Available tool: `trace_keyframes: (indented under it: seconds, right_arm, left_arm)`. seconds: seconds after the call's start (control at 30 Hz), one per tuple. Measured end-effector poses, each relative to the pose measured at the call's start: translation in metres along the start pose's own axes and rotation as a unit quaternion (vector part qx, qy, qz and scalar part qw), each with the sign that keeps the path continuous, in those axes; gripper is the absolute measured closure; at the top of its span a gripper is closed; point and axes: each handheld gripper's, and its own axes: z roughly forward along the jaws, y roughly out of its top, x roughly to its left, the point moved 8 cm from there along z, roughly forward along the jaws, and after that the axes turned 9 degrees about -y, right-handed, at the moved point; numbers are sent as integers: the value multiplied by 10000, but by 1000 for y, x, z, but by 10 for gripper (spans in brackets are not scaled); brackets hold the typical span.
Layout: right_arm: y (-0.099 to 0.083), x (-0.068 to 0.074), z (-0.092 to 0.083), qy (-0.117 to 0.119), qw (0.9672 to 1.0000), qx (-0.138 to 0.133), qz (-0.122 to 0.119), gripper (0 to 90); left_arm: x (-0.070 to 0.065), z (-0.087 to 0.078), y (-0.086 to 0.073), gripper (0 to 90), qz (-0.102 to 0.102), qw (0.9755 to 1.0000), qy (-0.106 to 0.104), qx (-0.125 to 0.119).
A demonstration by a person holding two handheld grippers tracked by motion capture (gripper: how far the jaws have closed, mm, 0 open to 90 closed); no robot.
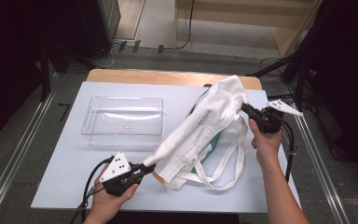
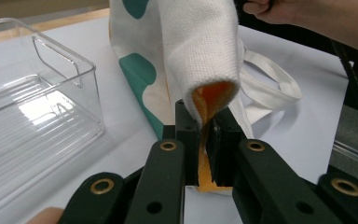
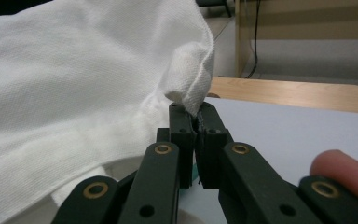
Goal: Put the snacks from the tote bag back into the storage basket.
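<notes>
Left gripper [image 1: 145, 169] clamped on near corner of tote bag [image 1: 205, 123], right gripper [image 1: 248, 110] on far corner. Keep fabric taut, level; avoid clear bin [image 1: 123, 122].

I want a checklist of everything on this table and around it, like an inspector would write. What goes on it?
Surface: white sheet covering a wooden table.
Job's things: white tote bag with teal patches, partly lifted; its handles lie on the sheet.
Clutter: empty clear plastic bin, left of the bag.
Grippers: left tongs shut on the bag's near corner; right tongs shut on its far corner.
Cables: one black cable trails from each gripper; more on the floor behind the table.
Surroundings: grey floor, floor rails, wooden furniture at the back.
</notes>
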Motion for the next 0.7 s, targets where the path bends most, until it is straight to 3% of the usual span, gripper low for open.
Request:
trace_keyframes:
  seconds: [0.07, 0.13, 0.2, 0.23, 0.27, 0.3, 0.37, 0.47, 0.5, 0.53, 0.57, 0.6, 0.67, 0.7]
  right_arm:
    - [-5, -2, -13, -56, 9999, -149, -3, 891]
    - [-12, -1, -29, -127, 9995, -291, -70, 893]
    - [-20, 8, -42, -115, 9986, -412, -321, 893]
    - [-20, 8, -42, -115, 9986, -412, -321, 893]
    - [-30, 19, -56, -135, 9972, -540, -496, 894]
    - [-33, 22, -60, -155, 9971, -558, -500, 893]
    - [-39, 24, -75, -241, 9962, -677, -486, 895]
    - [-41, 28, -110, -492, 9910, -1114, -561, 895]
    - [-41, 28, -110, -492, 9910, -1114, -561, 895]
    - [-36, 31, -134, -535, 9876, -1282, -737, 895]
    - [-36, 31, -134, -535, 9876, -1282, -737, 895]
    - [-40, 28, -145, -523, 9884, -1214, -744, 889]
    - [-50, 17, -143, -731, 9908, -858, -751, 864]
    - [-55, 9, -143, -812, 9919, -760, -612, 788]
  left_arm:
    - [-1, 1, 1, 848, -5, 10000, 43, -13]
    - [-1, 6, 1, 848, -148, 9999, 68, -25]
    - [-2, 11, 2, 848, -224, 9997, 89, -28]
    - [-2, 11, 2, 848, -224, 9997, 89, -28]
    - [-4, 16, 5, 849, -277, 9996, 84, -72]
    - [-4, 17, 6, 849, -329, 9994, 72, -100]
    - [-6, 18, 10, 850, -465, 9987, -60, -197]
    - [-9, 20, 13, 851, -737, 9961, -338, -342]
    - [-9, 20, 13, 851, -737, 9961, -338, -342]
    - [-10, 23, 16, 851, -866, 9944, -421, -442]
    - [-10, 23, 16, 851, -866, 9944, -421, -442]
    - [-5, 27, 16, 850, -903, 9948, -242, -409]
    - [1, 33, 14, 847, -991, 9946, -26, -314]
    - [4, 34, 12, 844, -1025, 9943, 72, -275]
